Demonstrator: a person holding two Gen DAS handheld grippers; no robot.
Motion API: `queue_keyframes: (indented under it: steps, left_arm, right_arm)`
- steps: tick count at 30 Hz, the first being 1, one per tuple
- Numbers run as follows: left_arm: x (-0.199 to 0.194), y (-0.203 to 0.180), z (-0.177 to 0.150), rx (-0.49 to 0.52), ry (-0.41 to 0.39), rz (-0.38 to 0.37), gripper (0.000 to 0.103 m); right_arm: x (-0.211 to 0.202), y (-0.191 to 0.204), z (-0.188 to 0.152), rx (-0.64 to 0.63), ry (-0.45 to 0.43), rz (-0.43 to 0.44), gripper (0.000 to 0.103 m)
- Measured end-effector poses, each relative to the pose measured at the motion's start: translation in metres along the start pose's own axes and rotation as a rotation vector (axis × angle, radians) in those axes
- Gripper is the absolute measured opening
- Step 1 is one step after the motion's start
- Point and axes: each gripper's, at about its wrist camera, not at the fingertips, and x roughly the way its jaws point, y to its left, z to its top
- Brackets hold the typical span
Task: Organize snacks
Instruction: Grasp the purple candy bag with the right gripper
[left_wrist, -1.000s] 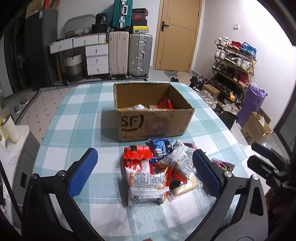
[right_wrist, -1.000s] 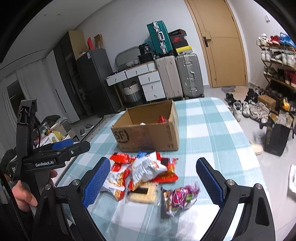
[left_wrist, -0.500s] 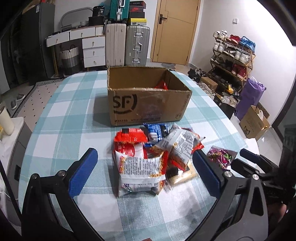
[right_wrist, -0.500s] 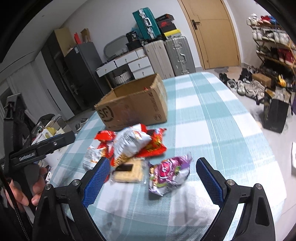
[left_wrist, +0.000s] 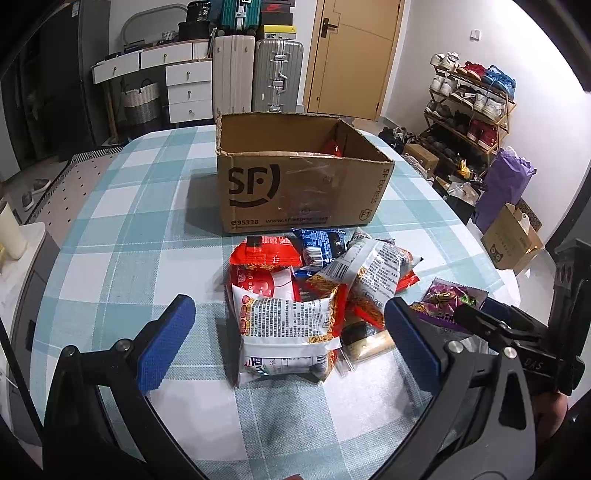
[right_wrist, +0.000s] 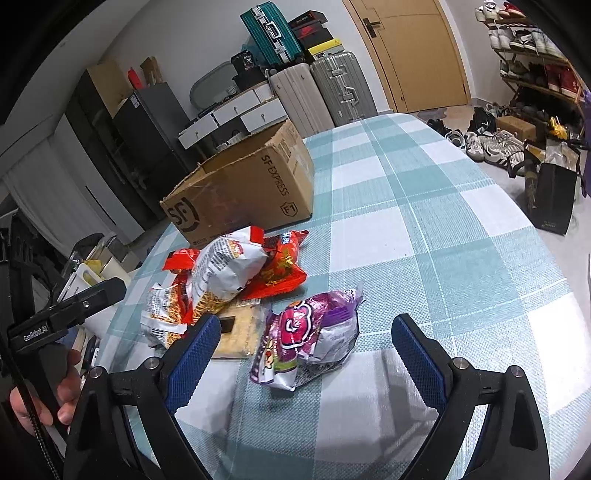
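Cluttered with upright hard-shell suitcases (left_wrist: 258, 79), a white chest of drawers (left_wrist: 186, 88), a tan wooden door (left_wrist: 354, 55) and a metal shoe rack (left_wrist: 469, 107), the room surrounds a table under a teal-and-white checked tablecloth (left_wrist: 122, 236). An open brown cardboard box printed "SF" (left_wrist: 295, 184) stands on the cloth, with a red packet just visible inside it. Just in front of the box lies a heap of snack bags: a white-and-red crinkled noodle-snack bag (left_wrist: 284, 332) nearest the left gripper (left_wrist: 284, 343), a red foil packet (left_wrist: 264, 254) and a blue wrapper (left_wrist: 321, 245) behind it, and a clear-wrapped pale cracker pack (right_wrist: 236, 332) at the heap's edge. A purple foil snack bag (right_wrist: 306, 339) lies apart from the heap, between the blue-padded fingers of the right gripper (right_wrist: 306, 354). Both grippers stand wide open over the table, gripping nothing; the pads touch no bag.
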Motion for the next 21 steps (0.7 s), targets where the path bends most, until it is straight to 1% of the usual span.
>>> queue_keyframes:
  steps: [4, 7, 10, 12, 13, 14, 15, 16, 19, 20, 21]
  left_arm:
    - [0.004, 0.001, -0.005, -0.003, 0.016, -0.005, 0.102]
    - [0.007, 0.002, -0.010, -0.011, 0.031, -0.002, 0.102]
    - [0.009, 0.004, -0.013, -0.014, 0.045, 0.004, 0.102]
    - [0.010, 0.007, -0.015, -0.020, 0.050, 0.010, 0.102]
    - [0.009, 0.009, -0.016, -0.026, 0.051, 0.012, 0.102]
    - [0.010, 0.011, -0.015, -0.031, 0.052, 0.013, 0.102]
    - [0.009, 0.012, -0.016, -0.035, 0.052, 0.014, 0.102]
    - [0.008, 0.014, -0.016, -0.038, 0.051, 0.015, 0.102]
    - [0.007, 0.017, -0.018, -0.047, 0.050, 0.021, 0.102]
    - [0.007, 0.019, -0.018, -0.052, 0.051, 0.020, 0.102]
    - [0.006, 0.020, -0.018, -0.055, 0.053, 0.021, 0.102]
  right_arm:
    - [0.009, -0.004, 0.001, 0.008, 0.009, -0.002, 0.095]
    - [0.013, -0.005, 0.002, 0.011, 0.016, 0.006, 0.085]
    - [0.018, -0.007, 0.003, 0.018, 0.019, 0.012, 0.084]
    - [0.022, -0.007, 0.002, 0.017, 0.029, 0.012, 0.077]
    - [0.025, -0.006, 0.002, 0.013, 0.040, 0.005, 0.070]
    - [0.027, -0.006, 0.002, 0.011, 0.046, 0.004, 0.065]
    - [0.028, -0.006, 0.001, 0.011, 0.050, 0.008, 0.062]
    - [0.030, -0.005, 0.000, 0.010, 0.055, 0.008, 0.054]
    - [0.031, -0.004, -0.001, -0.011, 0.059, 0.008, 0.046]
    - [0.030, -0.004, -0.001, -0.012, 0.062, 0.018, 0.041]
    - [0.030, -0.005, 0.000, -0.013, 0.062, 0.030, 0.040]
